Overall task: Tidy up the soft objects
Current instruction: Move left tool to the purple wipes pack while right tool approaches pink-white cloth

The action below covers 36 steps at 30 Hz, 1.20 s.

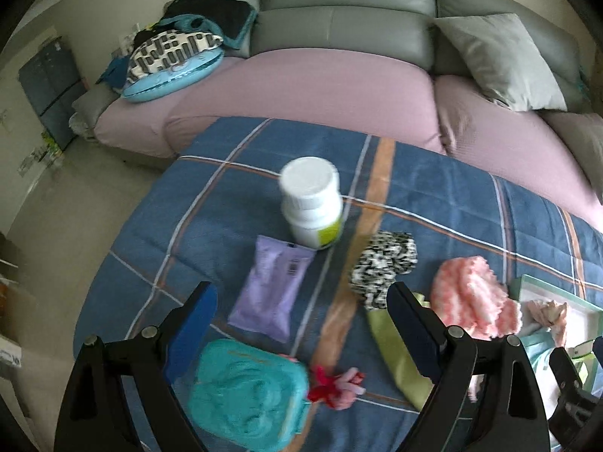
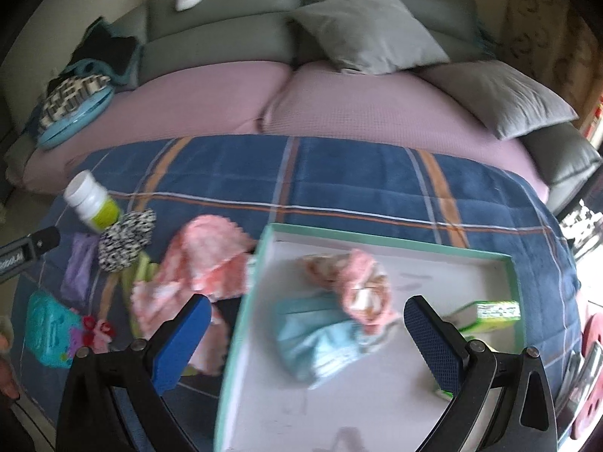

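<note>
My left gripper (image 1: 301, 324) hangs open over the blue plaid blanket (image 1: 433, 188), with nothing between its fingers. Below it lie a purple wipes pack (image 1: 271, 290), a teal wipes box (image 1: 245, 391), a red and pink hair tie (image 1: 335, 384), a green cloth (image 1: 399, 358), a black-and-white scrunchie (image 1: 384, 267) and a pink knitted cloth (image 1: 471, 297). My right gripper (image 2: 309, 339) is open above the teal-rimmed white tray (image 2: 377, 233). In the tray lie a light blue cloth (image 2: 320, 335), a pink cloth (image 2: 361, 282) and a green box (image 2: 493, 310).
A white bottle (image 1: 311, 203) stands on the blanket behind the wipes pack. Behind the blanket is a sofa with pink seat covers (image 1: 320, 90), grey cushions (image 1: 505, 56) and a pile of cushions and cloths (image 1: 177, 52) at its left end. Bare floor (image 1: 75, 196) lies left.
</note>
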{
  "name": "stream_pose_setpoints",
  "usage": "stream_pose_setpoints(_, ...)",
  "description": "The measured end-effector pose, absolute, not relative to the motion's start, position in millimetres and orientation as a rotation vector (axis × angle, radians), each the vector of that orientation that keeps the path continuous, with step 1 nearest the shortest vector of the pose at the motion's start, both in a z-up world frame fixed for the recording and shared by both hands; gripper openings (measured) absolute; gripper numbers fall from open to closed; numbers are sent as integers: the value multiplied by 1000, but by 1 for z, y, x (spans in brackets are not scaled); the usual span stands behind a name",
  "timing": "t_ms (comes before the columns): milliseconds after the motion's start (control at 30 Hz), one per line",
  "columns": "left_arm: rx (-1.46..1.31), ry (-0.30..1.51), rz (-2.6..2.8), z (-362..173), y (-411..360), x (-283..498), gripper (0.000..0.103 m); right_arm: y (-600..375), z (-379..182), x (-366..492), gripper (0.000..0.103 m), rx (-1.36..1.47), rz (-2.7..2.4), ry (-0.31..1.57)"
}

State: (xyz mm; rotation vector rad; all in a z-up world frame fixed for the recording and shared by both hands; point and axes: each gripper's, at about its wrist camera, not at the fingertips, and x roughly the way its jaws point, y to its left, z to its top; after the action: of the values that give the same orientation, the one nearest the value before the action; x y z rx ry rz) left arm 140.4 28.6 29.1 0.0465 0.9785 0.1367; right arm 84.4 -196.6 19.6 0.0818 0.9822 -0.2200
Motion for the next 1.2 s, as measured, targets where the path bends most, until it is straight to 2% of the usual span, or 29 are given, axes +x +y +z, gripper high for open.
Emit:
stream_pose_setpoints(600,-86,982,255,31,116,136,92,-160,6,105,103,113,-82,990)
stream_pose_setpoints(1200,-72,1147,162,-13,108,170,92,-131,-30,127,103,78,29,1070)
